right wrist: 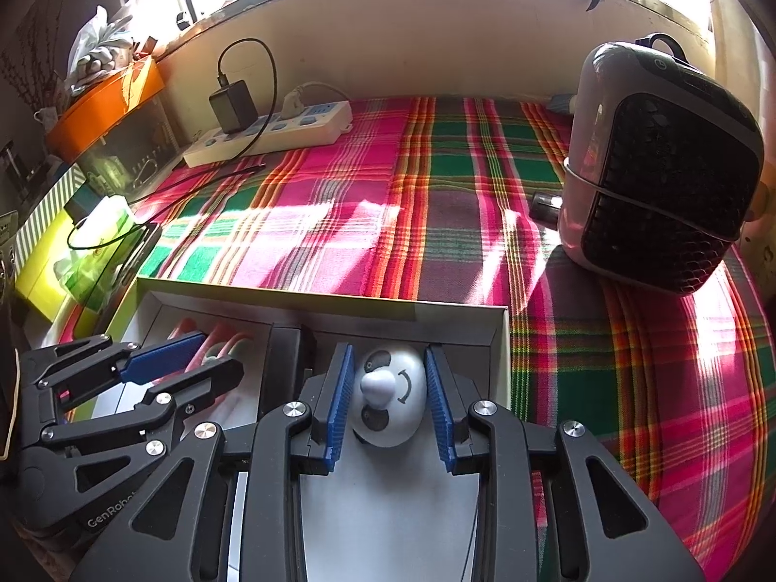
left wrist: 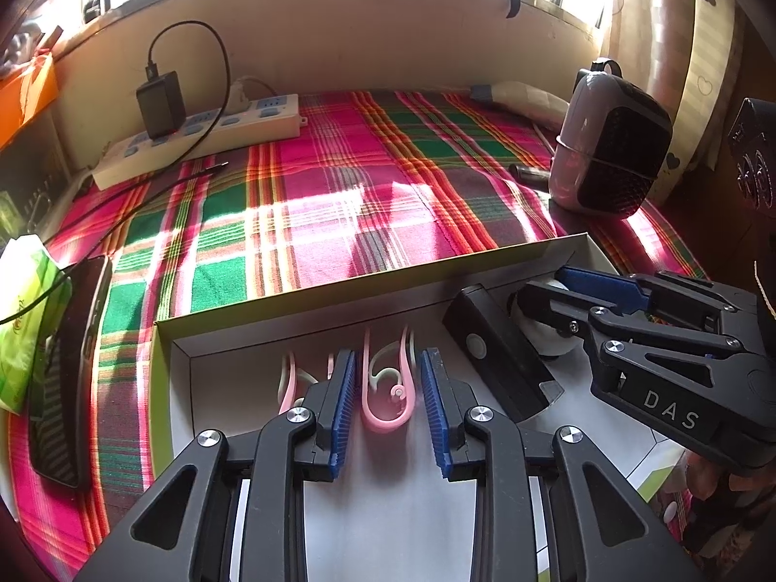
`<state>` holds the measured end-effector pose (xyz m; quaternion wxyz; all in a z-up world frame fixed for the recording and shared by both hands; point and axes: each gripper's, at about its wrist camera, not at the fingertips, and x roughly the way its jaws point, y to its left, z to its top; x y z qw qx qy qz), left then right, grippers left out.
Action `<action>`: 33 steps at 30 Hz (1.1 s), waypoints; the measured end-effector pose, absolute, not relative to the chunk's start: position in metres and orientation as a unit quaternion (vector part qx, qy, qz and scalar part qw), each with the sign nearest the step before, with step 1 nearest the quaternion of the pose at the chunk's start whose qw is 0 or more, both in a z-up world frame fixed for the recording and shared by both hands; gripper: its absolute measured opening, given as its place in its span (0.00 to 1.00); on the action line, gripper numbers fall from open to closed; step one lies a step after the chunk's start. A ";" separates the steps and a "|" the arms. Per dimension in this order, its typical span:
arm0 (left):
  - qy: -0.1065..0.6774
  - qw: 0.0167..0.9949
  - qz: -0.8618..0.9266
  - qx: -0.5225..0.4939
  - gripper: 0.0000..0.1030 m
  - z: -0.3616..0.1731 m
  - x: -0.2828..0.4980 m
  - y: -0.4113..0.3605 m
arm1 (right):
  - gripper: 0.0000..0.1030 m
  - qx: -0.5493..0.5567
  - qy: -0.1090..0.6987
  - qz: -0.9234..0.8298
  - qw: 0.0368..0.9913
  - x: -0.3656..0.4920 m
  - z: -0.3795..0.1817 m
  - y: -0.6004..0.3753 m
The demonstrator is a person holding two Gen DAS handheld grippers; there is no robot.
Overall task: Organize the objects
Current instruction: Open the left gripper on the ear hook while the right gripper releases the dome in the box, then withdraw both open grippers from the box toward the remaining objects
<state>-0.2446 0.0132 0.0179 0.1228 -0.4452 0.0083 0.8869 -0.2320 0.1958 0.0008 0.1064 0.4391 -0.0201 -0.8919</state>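
We see the box point(left wrist: 310, 313) lying on the plaid cloth point(left wrist: 339, 194) of the surface, and inside it a pink clip point(left wrist: 385, 388), a second pink clip point(left wrist: 291, 380) to its left, a black bar point(left wrist: 499, 354) and a panda toy point(right wrist: 388, 395) at the right end. Our left tool point(left wrist: 388, 405) hangs over the box with its blue pads spread, the pink clip between them but untouched. Our right tool point(right wrist: 390, 395) straddles the panda toy, pads at its sides; we cannot tell whether they press it. Beyond the box stand a heater point(right wrist: 664, 169) on the right and a power strip point(left wrist: 203, 138) at the back left, with a phone point(left wrist: 68, 368) along the left edge.
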 end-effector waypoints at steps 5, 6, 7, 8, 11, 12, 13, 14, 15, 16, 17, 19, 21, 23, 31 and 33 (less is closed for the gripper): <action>0.005 0.124 0.888 -0.442 0.28 0.022 -0.241 0.011 | 0.37 0.437 -0.023 -0.894 0.102 -0.230 0.003 0.197; 0.005 0.124 0.889 -0.441 0.28 0.022 -0.240 0.011 | 0.37 0.436 -0.024 -0.894 0.102 -0.230 0.004 0.197; 0.005 0.124 0.889 -0.441 0.28 0.023 -0.239 0.011 | 0.37 0.436 -0.025 -0.894 0.101 -0.229 0.004 0.198; 0.004 0.123 0.889 -0.441 0.28 0.023 -0.238 0.010 | 0.37 0.436 -0.025 -0.894 0.101 -0.228 0.005 0.198; 0.003 0.123 0.890 -0.439 0.28 0.026 -0.234 0.010 | 0.37 0.433 -0.026 -0.896 0.099 -0.224 0.008 0.198; 0.003 0.122 0.891 -0.438 0.28 0.027 -0.233 0.009 | 0.37 0.432 -0.027 -0.896 0.099 -0.223 0.009 0.198; 0.002 0.122 0.891 -0.436 0.28 0.029 -0.231 0.009 | 0.37 0.430 -0.028 -0.897 0.099 -0.221 0.010 0.199; 0.001 0.122 0.892 -0.435 0.28 0.030 -0.229 0.008 | 0.37 0.428 -0.028 -0.898 0.099 -0.219 0.012 0.199; -0.001 0.122 0.893 -0.433 0.28 0.032 -0.227 0.007 | 0.37 0.427 -0.029 -0.899 0.099 -0.217 0.014 0.199; -0.001 0.122 0.894 -0.432 0.28 0.033 -0.225 0.006 | 0.37 0.425 -0.029 -0.899 0.099 -0.215 0.015 0.199; -0.001 0.122 0.894 -0.431 0.28 0.035 -0.223 0.006 | 0.37 0.424 -0.029 -0.900 0.099 -0.213 0.017 0.199; -0.001 0.123 0.895 -0.429 0.28 0.037 -0.218 0.006 | 0.37 0.421 -0.030 -0.901 0.098 -0.208 0.019 0.199; 0.001 0.123 0.896 -0.426 0.28 0.040 -0.213 0.006 | 0.37 0.420 -0.031 -0.902 0.098 -0.204 0.021 0.199; -0.001 0.124 0.897 -0.425 0.28 0.042 -0.209 0.005 | 0.37 0.418 -0.032 -0.903 0.097 -0.200 0.023 0.198; 0.002 0.116 0.901 -0.419 0.29 0.048 -0.186 0.003 | 0.37 0.411 -0.035 -0.906 0.099 -0.179 0.029 0.196; 0.002 0.113 0.902 -0.418 0.29 0.049 -0.181 0.002 | 0.37 0.409 -0.034 -0.906 0.099 -0.173 0.030 0.195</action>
